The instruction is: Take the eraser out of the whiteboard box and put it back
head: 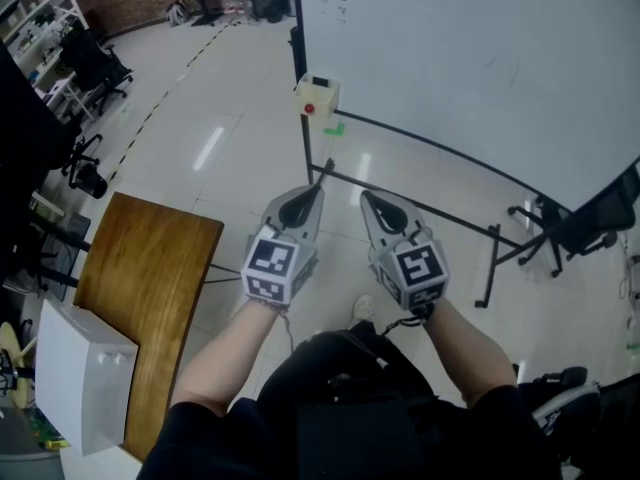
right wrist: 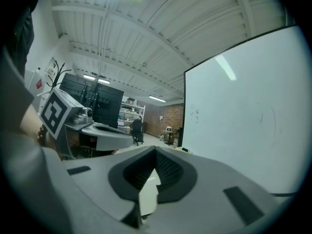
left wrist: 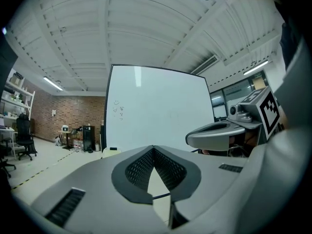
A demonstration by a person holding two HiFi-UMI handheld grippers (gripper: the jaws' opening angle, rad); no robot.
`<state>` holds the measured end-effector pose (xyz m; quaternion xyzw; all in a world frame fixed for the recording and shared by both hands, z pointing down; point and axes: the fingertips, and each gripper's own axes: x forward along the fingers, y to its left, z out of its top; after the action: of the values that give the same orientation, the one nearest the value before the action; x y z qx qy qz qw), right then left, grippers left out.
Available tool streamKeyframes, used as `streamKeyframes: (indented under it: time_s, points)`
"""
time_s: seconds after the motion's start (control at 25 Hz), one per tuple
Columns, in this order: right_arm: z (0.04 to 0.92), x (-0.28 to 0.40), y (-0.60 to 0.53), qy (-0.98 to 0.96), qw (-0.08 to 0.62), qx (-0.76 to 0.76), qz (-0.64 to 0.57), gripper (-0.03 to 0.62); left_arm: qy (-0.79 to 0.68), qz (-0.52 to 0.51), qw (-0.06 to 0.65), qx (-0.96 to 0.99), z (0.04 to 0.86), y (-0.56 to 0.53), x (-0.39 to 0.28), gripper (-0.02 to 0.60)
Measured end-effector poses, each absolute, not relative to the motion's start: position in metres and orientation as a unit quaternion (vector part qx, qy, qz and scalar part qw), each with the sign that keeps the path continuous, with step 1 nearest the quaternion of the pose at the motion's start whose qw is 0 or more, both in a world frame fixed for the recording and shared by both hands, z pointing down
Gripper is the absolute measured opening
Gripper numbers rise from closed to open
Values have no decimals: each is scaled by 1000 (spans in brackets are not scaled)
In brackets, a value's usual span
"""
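Observation:
The cream whiteboard box (head: 318, 95), with a red spot on it, hangs at the left edge of the big whiteboard (head: 470, 58). I see no eraser in any view. In the head view my left gripper (head: 318, 190) and right gripper (head: 366, 199) are held side by side in the air, pointing toward the board's stand, well short of the box. Both are shut with nothing between the jaws. In the left gripper view the jaws (left wrist: 153, 148) meet at a point, with the box (left wrist: 111, 152) far ahead. The right gripper (right wrist: 156, 153) looks the same, and the box (right wrist: 183, 150) is small beyond its tip.
A wooden table (head: 150, 288) stands to my left with a white box (head: 80, 388) on its near end. The whiteboard's black stand legs (head: 490, 268) cross the floor ahead. Office chairs (head: 585, 223) sit at the right, and shelves and chairs (head: 70, 58) at the far left.

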<state>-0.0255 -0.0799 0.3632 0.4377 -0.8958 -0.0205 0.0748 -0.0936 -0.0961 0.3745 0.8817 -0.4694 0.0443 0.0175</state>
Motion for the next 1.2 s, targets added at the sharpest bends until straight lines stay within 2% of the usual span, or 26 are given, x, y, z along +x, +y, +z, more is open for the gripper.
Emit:
streamKeyframes:
  time_s: [0.48, 1.2]
  points:
    - [352, -31, -38, -899, 76, 430, -41, 15, -465, 31, 18, 885, 364, -49, -89, 0]
    - [364, 9, -10, -917, 92, 386, -27, 15, -495, 48, 26, 867, 376, -16, -43, 0]
